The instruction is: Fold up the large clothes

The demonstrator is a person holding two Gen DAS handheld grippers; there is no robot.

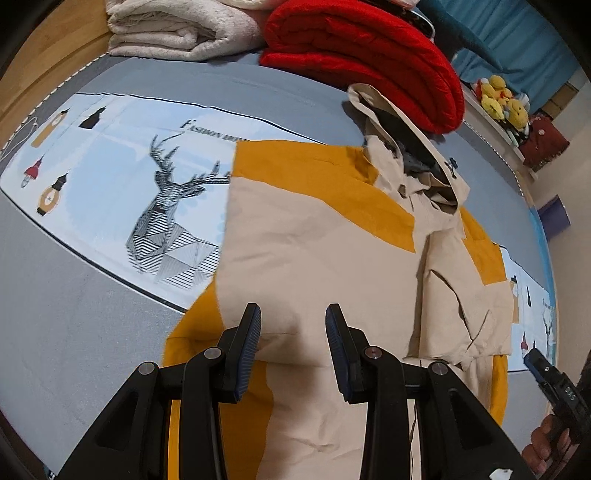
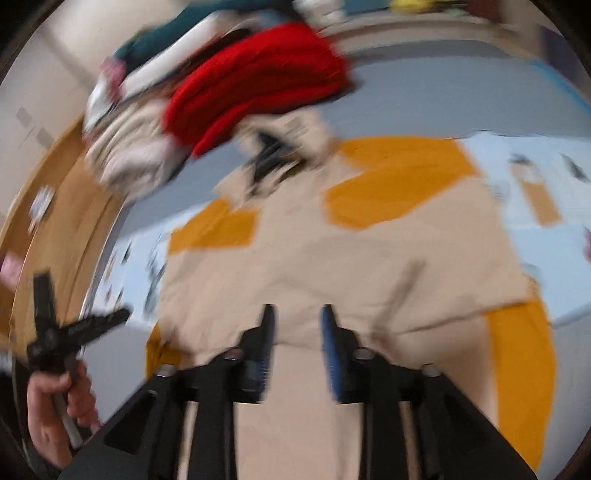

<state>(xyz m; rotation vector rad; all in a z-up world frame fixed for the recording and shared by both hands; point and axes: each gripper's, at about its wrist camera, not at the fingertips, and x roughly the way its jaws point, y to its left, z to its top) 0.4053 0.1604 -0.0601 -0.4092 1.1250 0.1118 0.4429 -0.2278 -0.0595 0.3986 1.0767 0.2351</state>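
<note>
A large beige and mustard-yellow hooded jacket (image 1: 317, 236) lies spread on the bed, hood toward the far side, its sides folded inward. My left gripper (image 1: 293, 325) is open just above the jacket's near part, with nothing between its fingers. In the blurred right wrist view the same jacket (image 2: 295, 258) fills the middle. My right gripper (image 2: 297, 325) is open above the jacket's beige fabric. The right gripper also shows at the lower right of the left wrist view (image 1: 550, 380), and the left gripper shows at the lower left of the right wrist view (image 2: 62, 332).
A folded red quilt (image 1: 369, 55) and a folded cream blanket (image 1: 177, 33) lie at the far side of the bed. The grey sheet (image 1: 74, 332) has a pale blue band with a deer print (image 1: 166, 221). Yellow plush toys (image 1: 498, 99) sit on a shelf at the right.
</note>
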